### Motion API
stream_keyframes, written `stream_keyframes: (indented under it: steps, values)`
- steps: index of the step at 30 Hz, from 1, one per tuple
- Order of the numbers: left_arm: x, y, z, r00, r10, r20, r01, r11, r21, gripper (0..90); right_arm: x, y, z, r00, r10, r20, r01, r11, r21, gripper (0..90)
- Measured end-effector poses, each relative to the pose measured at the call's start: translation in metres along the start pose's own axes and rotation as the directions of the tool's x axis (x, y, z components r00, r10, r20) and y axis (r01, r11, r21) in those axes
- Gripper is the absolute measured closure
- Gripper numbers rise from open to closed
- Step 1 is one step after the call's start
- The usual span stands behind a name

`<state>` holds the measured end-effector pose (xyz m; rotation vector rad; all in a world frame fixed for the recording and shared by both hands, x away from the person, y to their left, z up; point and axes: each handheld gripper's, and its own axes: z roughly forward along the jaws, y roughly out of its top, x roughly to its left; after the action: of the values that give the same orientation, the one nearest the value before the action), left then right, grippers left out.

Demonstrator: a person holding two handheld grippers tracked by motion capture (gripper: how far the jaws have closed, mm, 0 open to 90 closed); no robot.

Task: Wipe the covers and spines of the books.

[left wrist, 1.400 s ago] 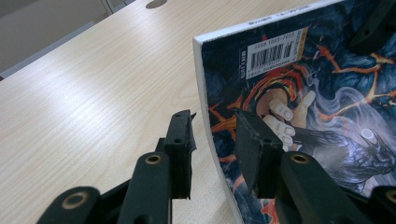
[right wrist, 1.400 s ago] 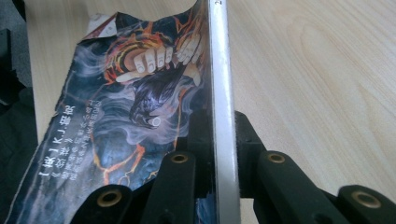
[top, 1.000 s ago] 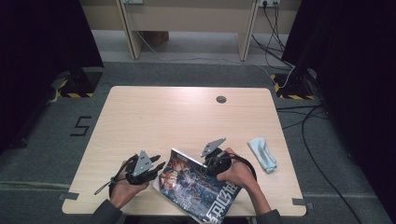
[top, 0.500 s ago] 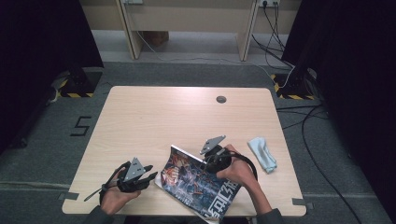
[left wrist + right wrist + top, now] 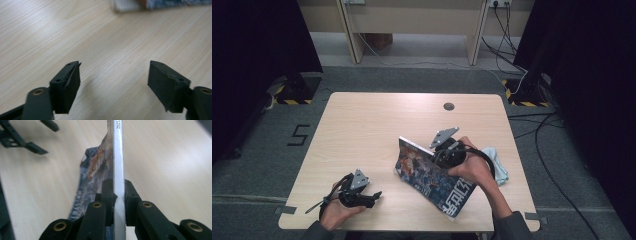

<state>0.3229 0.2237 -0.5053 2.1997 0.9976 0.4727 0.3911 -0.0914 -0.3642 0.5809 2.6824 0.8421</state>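
High view shows the right hand-held gripper [image 5: 443, 150] pinching a magazine [image 5: 432, 176] by its far edge, lifting that side off the table [image 5: 372, 125] so the cover tilts toward the left while the near corner sits by the table's front edge. The person's right hand [image 5: 474, 167] hides much of this gripper's body, and the exact point where the jaws meet the paper is hard to make out from above. A pale blue cloth [image 5: 498, 165] lies just right of the hand, partly covered by it. Right gripper view settles the grip: the two black jaws are pressed against either side of the magazine's white spine [image 5: 118, 170], whose printed cover [image 5: 93, 170] falls away to the left, blurred and partly cut off by the jaws.

The left hand-held gripper [image 5: 374, 196] rests low near the table's front left, well apart from the magazine. Its jaws have just been opening; in the left gripper view they stand spread with only bare wood grain [image 5: 115, 50] between them. At that view's top edge a blurred strip of the magazine [image 5: 160, 3] is cut off by the frame.
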Motion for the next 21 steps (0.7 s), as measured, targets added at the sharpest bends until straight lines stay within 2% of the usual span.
stream_keyframes:
  steps: [2, 3, 6, 9, 10, 13, 15, 17, 18, 21]
  values:
    - [0.002, 0.000, 0.001, 0.9994, -0.027, -0.022, 0.027, 0.9996, 0.005, 18.6, -0.008, 0.007, -0.010, 0.9991, -0.009, 0.042, 0.008, 1.000, 0.019, 82.7]
    - [0.003, 0.000, 0.001, 0.9992, -0.031, -0.026, 0.031, 0.9995, 0.006, 18.4, -0.011, 0.009, -0.013, 0.9975, -0.015, 0.069, 0.013, 1.000, 0.024, 82.7]
    - [0.004, 0.001, 0.000, 0.9985, -0.042, -0.035, 0.041, 0.9991, -0.009, 18.2, -0.022, 0.016, -0.020, 0.9935, -0.007, 0.114, 0.002, 0.999, 0.043, 82.7]
    - [0.003, 0.001, 0.000, 0.9982, -0.035, -0.048, 0.034, 0.9994, -0.007, 18.6, -0.035, 0.022, -0.026, 0.9841, -0.011, 0.177, -0.001, 0.998, 0.065, 82.7]
    - [0.003, 0.001, 0.001, 0.9984, -0.031, -0.047, 0.031, 0.9995, -0.004, 19.0, -0.038, 0.024, -0.027, 0.9784, -0.004, 0.207, -0.012, 0.997, 0.078, 82.8]
    - [0.003, 0.002, 0.002, 0.9983, -0.028, -0.052, 0.028, 0.9996, 0.003, 19.1, -0.037, 0.026, -0.023, 0.9695, -0.016, 0.245, -0.011, 0.994, 0.108, 82.6]
    - [0.002, 0.001, 0.002, 0.9985, -0.025, -0.049, 0.025, 0.9997, 0.003, 19.1, -0.030, 0.024, -0.013, 0.9660, -0.061, 0.251, 0.023, 0.988, 0.152, 82.5]
    - [0.002, 0.001, 0.002, 0.9986, -0.017, -0.049, 0.018, 0.9998, 0.006, 19.7, -0.026, 0.020, -0.005, 0.9737, -0.064, 0.219, 0.027, 0.986, 0.165, 82.8]
    - [0.001, 0.001, 0.002, 0.9986, -0.017, -0.050, 0.017, 0.9998, 0.008, 19.8, -0.022, 0.018, -0.003, 0.9768, -0.059, 0.206, 0.029, 0.989, 0.147, 82.7]
    - [0.002, 0.001, 0.003, 0.9987, -0.022, -0.045, 0.023, 0.9997, 0.011, 20.2, -0.012, 0.017, -0.003, 0.9855, -0.062, 0.158, 0.040, 0.989, 0.141, 82.6]
